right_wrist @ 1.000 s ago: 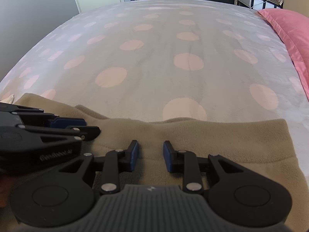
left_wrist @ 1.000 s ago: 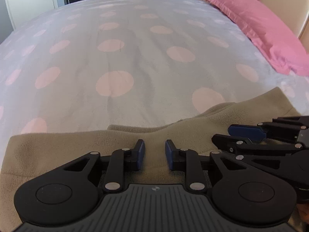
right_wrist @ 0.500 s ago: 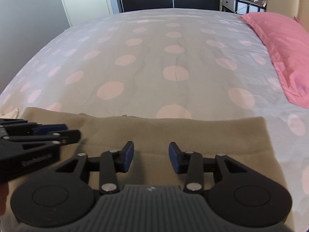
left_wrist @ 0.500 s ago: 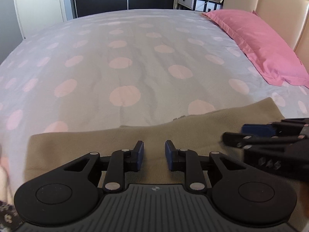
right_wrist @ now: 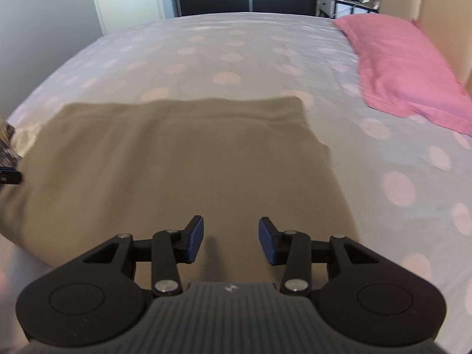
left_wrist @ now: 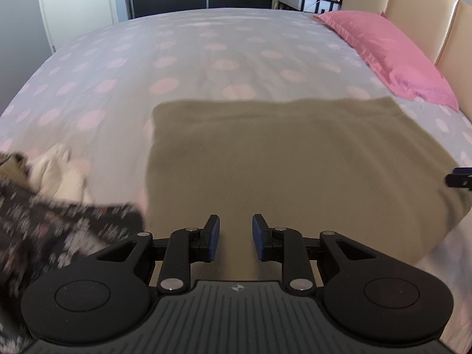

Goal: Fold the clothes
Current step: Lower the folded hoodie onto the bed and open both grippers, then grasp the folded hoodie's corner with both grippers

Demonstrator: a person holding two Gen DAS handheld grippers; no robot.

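Note:
An olive-tan fleece garment (left_wrist: 289, 159) lies folded flat as a rough rectangle on the polka-dot bed; it also shows in the right wrist view (right_wrist: 177, 165). My left gripper (left_wrist: 233, 237) is open and empty, held above the garment's near left part. My right gripper (right_wrist: 231, 240) is open and empty, above the garment's near right part. The tip of the right gripper shows at the right edge of the left wrist view (left_wrist: 460, 178). The tip of the left gripper shows at the left edge of the right wrist view (right_wrist: 8, 175).
A dark floral garment (left_wrist: 53, 227) and a cream cloth (left_wrist: 59, 171) lie left of the folded piece. A pink pillow (left_wrist: 389, 56) lies at the right by the beige headboard (left_wrist: 427, 20). The white bedspread (right_wrist: 206, 56) with pink dots stretches beyond. A dark wardrobe and a door stand behind.
Both grippers have pulled back and up from the garment's far edge, so the whole folded piece now shows. The right jaws have opened wider. The clothes pile came into view at left.

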